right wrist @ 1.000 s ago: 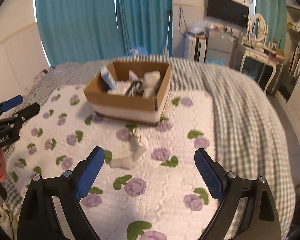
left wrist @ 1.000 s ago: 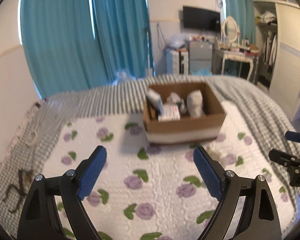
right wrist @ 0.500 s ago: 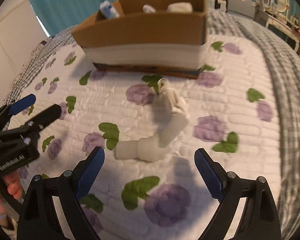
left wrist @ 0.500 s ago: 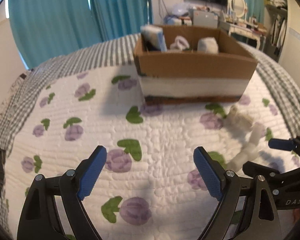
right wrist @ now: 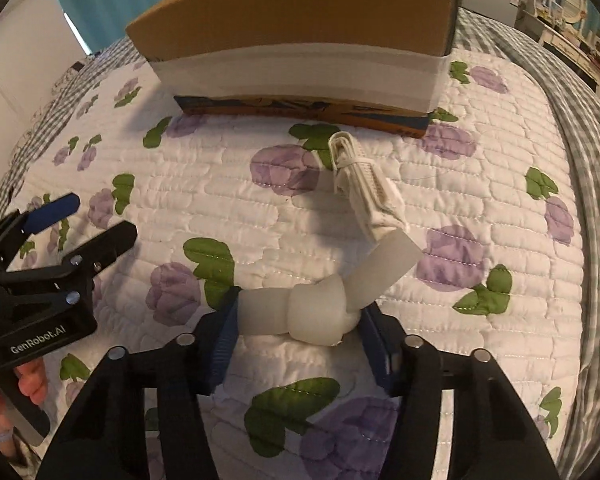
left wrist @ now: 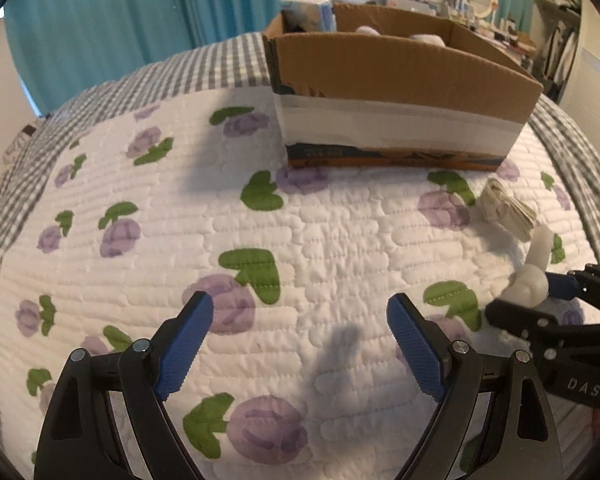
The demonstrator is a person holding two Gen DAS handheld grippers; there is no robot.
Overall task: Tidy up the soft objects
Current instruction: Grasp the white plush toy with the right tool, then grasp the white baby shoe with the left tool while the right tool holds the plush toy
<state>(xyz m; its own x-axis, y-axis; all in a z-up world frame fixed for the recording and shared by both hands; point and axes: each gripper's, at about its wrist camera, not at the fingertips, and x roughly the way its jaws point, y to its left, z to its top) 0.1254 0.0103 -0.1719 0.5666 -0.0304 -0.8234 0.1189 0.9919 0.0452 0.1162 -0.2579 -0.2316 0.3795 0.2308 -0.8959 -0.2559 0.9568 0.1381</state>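
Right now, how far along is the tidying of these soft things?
Some items already sit in the cardboard box. The right gripper has its jaws closing around the knotted white piece on the quilt. It must be boxed. The left gripper is open.

White lettering "GenRobot.AI" stands on the black body of the left gripper [right wrist: 78,226], seen at the left edge of the right wrist view. In the left wrist view the right gripper [left wrist: 540,300] carries the letters "DAS" on its black body. The printed band along the bottom of the cardboard box [left wrist: 400,68] looks like it holds lettering, but it is too blurred to read.
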